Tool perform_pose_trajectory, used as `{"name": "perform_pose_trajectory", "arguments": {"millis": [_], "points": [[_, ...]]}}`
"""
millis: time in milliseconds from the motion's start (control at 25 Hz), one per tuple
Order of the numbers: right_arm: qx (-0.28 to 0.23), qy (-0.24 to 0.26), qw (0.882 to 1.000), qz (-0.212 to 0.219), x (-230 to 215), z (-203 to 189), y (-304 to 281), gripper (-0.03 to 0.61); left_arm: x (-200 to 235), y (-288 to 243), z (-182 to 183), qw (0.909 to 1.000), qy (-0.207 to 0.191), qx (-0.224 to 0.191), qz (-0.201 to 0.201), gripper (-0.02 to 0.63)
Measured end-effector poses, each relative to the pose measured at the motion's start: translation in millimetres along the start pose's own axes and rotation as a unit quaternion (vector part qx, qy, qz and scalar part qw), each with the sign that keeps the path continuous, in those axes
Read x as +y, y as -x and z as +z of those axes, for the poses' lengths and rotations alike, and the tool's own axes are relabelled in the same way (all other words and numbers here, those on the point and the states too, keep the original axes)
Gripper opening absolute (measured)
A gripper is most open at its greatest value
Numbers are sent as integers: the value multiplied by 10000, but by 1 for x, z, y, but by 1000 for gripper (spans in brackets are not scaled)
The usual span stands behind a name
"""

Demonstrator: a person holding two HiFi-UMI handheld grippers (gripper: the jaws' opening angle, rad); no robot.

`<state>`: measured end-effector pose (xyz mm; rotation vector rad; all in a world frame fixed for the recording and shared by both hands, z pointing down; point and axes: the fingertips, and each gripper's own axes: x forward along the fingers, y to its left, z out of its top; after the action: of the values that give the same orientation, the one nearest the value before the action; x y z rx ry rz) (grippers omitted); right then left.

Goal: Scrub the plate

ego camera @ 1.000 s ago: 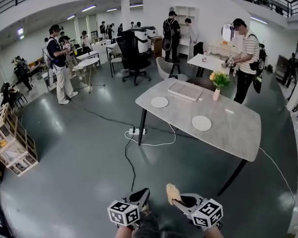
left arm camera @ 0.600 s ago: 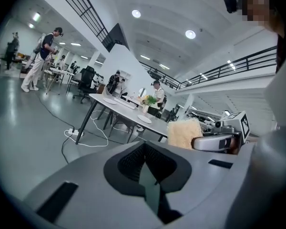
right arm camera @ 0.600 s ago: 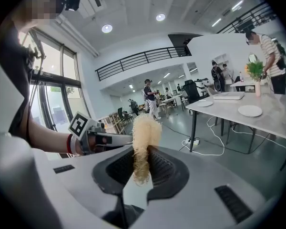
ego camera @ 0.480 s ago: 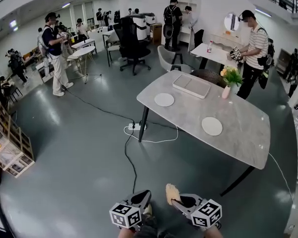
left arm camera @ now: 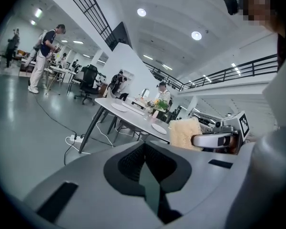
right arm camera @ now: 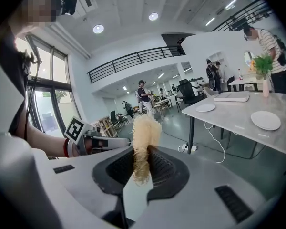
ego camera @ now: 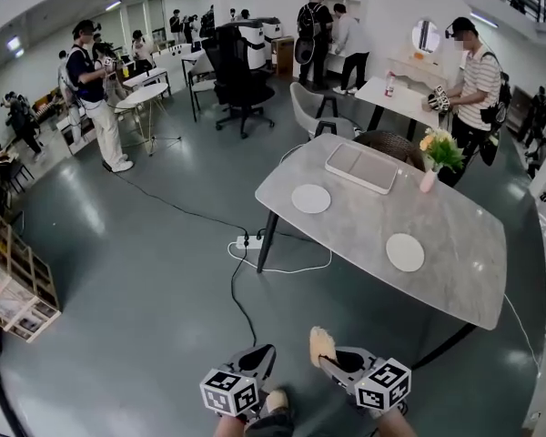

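Two white plates lie on the grey marble table (ego camera: 455,271): one plate (ego camera: 405,251) toward the near right, the other plate (ego camera: 310,198) farther left. Both are well ahead of me across bare floor. My right gripper (ego camera: 321,358) is shut on a pale yellow scrubbing cloth (ego camera: 320,345) (right arm camera: 144,142), which sticks up past the jaws. My left gripper (ego camera: 262,357) is shut with nothing in it; its jaws meet in the left gripper view (left arm camera: 145,161). Both grippers hang low by my body, far from the plates.
A flat white tray (ego camera: 360,167) and a vase of flowers (ego camera: 434,158) also sit on the table. A power strip with cables (ego camera: 251,241) lies on the floor by the table leg. Several people stand around; one person (ego camera: 478,85) is just behind the table. An office chair (ego camera: 237,80) is farther back.
The table and plates have come nearer and slid lower in the head view as I walk toward them. Both grippers keep their hold and place by my body.
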<state>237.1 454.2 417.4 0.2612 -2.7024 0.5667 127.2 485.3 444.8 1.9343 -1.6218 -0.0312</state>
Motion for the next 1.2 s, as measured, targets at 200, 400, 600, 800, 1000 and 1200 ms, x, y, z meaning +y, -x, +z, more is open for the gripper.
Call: {"name": "perform_pose_trajectory", "arguments": {"millis": [200, 400, 600, 800, 1000, 1200], "points": [[-83, -138, 9998, -149, -19, 21, -31, 71, 35, -15, 33, 10000, -70, -19, -19, 14], [-74, -138, 9996, -253, -29, 32, -46, 71, 53, -29, 47, 9999, -7, 19, -99, 14], [65, -241, 9990, -382, -40, 33, -50, 71, 59, -44, 48, 9996, 134, 146, -224, 14], [-13, -349, 9983, -468, -65, 49, -63, 71, 72, -64, 66, 9995, 106, 147, -269, 14], [-10, -270, 9992, -285, -97, 70, -93, 71, 92, -97, 95, 9998, 38, 83, -197, 14], [-199, -112, 9991, -360, -146, 106, -119, 71, 110, -143, 126, 9998, -65, 49, -204, 14]]}}
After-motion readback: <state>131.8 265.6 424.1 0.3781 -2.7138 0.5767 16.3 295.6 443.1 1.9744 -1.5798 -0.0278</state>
